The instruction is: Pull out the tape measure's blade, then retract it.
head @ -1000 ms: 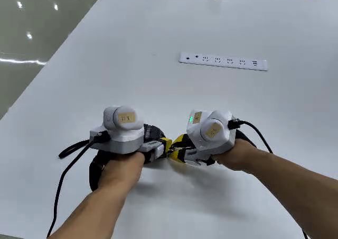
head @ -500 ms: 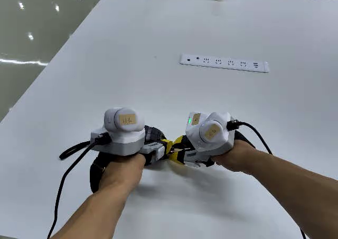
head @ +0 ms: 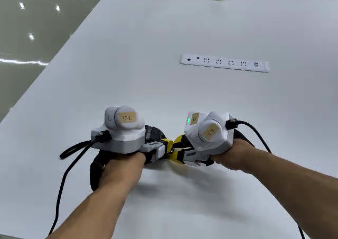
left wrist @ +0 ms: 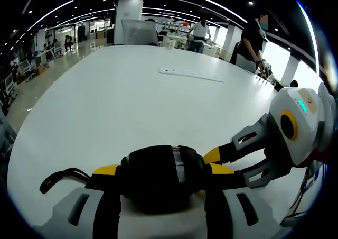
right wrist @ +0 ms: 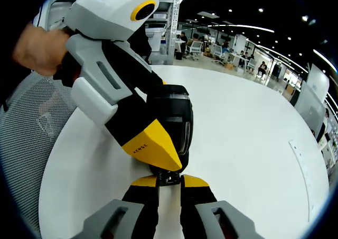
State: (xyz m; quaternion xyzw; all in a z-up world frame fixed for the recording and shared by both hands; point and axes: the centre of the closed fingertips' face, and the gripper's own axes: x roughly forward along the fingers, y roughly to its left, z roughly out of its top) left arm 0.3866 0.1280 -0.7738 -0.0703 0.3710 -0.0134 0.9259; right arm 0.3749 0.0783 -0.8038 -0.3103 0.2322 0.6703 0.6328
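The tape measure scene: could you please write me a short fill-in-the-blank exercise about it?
1. The tape measure has a ____ case.
2. That case is clamped between the fingers of the ____ gripper.
3. The right gripper pinches the tape measure at the case's lower edge, with fingers tipped in ____.
4. The power strip lying on the table is ____.
Missing words: black; left; yellow; white.
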